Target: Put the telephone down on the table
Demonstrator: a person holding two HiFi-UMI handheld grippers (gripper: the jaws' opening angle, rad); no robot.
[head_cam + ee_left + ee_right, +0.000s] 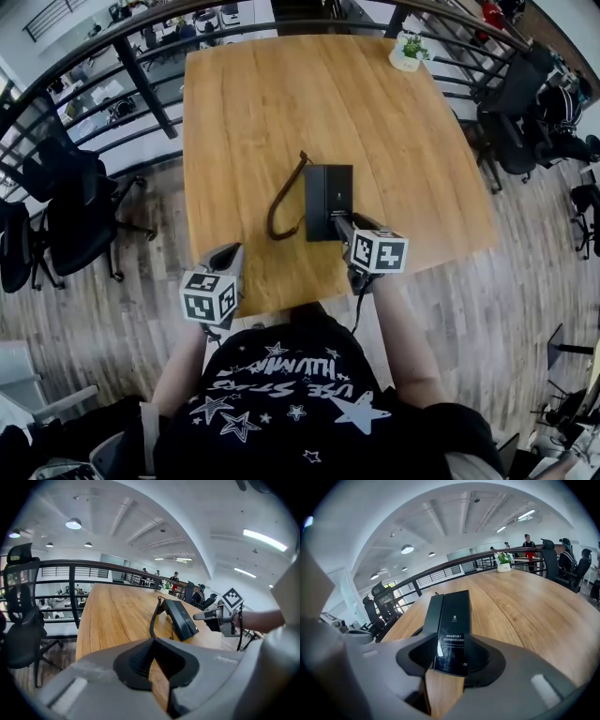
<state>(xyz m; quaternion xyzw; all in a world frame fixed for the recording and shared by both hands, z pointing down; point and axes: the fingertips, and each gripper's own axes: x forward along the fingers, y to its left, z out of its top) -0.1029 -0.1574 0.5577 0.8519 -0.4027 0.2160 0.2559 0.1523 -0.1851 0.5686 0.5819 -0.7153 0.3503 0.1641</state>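
Your right pads (480, 657) are clamped on the near short end of the telephone (452, 616), one on each long edge. That lets the right gripper (342, 228) steer the whole black body from a single end, a sensible hold for laying it flat. The telephone points lengthwise away from you, a little nearer than the middle of the table (262, 103). It looks down on the wood or very nearly so, though I can't tell whether the gripped end is fully seated. Its cord (281, 202) loops slack to the left, so nothing tugs at it. Your left gripper (152, 641) has its jaws together on nothing and hangs at the table's near edge — well apart from the telephone, out of the way. To my eye, only the release remains.
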